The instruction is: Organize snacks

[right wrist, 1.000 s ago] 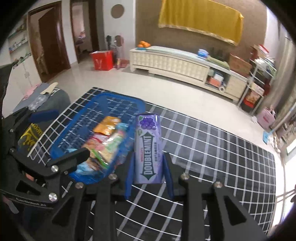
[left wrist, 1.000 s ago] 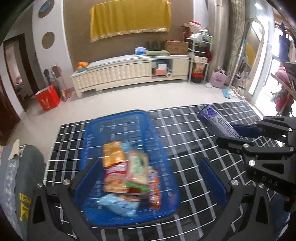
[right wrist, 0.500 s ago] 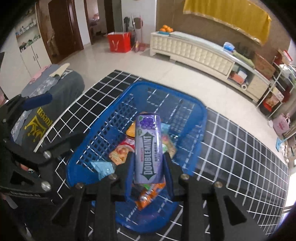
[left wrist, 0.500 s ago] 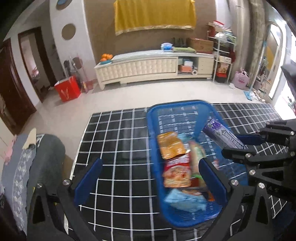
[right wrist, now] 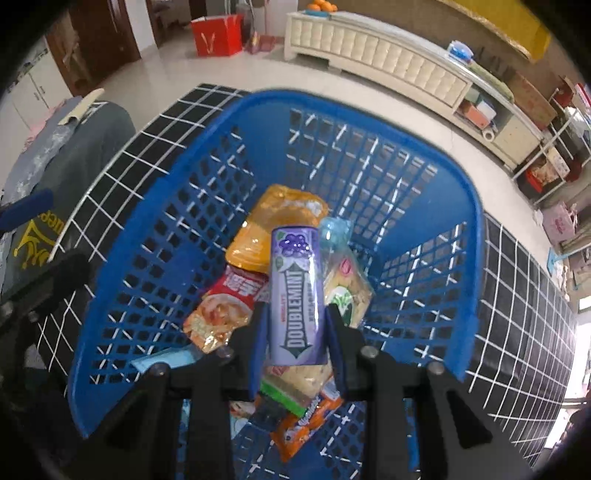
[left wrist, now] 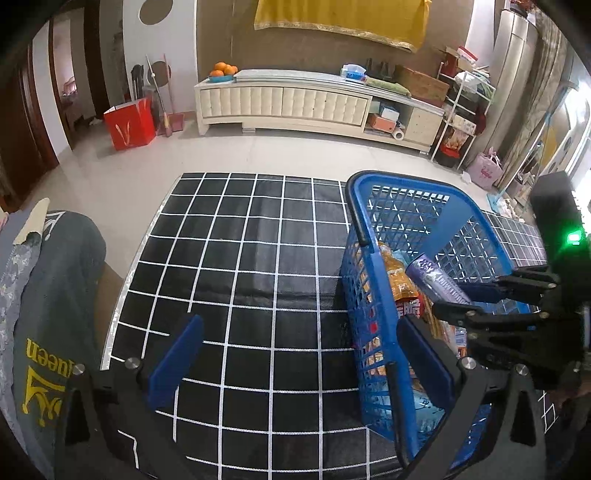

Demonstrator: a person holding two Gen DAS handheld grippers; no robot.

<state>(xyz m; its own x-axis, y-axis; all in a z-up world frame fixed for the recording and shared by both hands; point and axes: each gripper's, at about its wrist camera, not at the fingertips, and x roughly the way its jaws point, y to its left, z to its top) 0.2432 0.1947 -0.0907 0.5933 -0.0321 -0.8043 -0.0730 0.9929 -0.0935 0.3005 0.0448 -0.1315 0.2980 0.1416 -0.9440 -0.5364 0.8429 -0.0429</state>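
Black cloth (left wrist: pixel 258 258) with a white grid covers the bench in front of me, and beyond it lie a pale tiled floor, a long cream cabinet (left wrist: pixel 295 101) with oranges (left wrist: pixel 222 69) on its top, a yellow hanging (left wrist: pixel 343 16) on the brown wall and a red bag (left wrist: pixel 129 123) by the doorway. On the cloth stands a blue basket (right wrist: pixel 469 258) with latticed walls.

My right hand-held gripper (right wrist: pixel 295 314) points steeply down into the basket, its blue pads pressed on the two sides of a purple Doublemint pack (right wrist: pixel 297 291), which stands lengthwise between them, grape picture at the far end. The pack hangs over the snacks lying on the basket floor: an orange packet (right wrist: pixel 269 225), a red and white packet (right wrist: pixel 221 306), a pale clear-wrapped snack (right wrist: pixel 347 284) on the right, and an orange wrapper (right wrist: pixel 306 424) nearest me. Whether the pack touches any of them I cannot tell.

My left hand-held gripper (left wrist: pixel 299 358) is spread wide with nothing between its blue pads. One pad sits over the bare cloth to the left of the basket, the other over the basket's near left wall. From that side I see the right hand-held gripper reaching in over the rim with the purple pack tilted down toward the packets. A grey garment (left wrist: pixel 55 314) with yellow lettering lies at the cloth's left edge.
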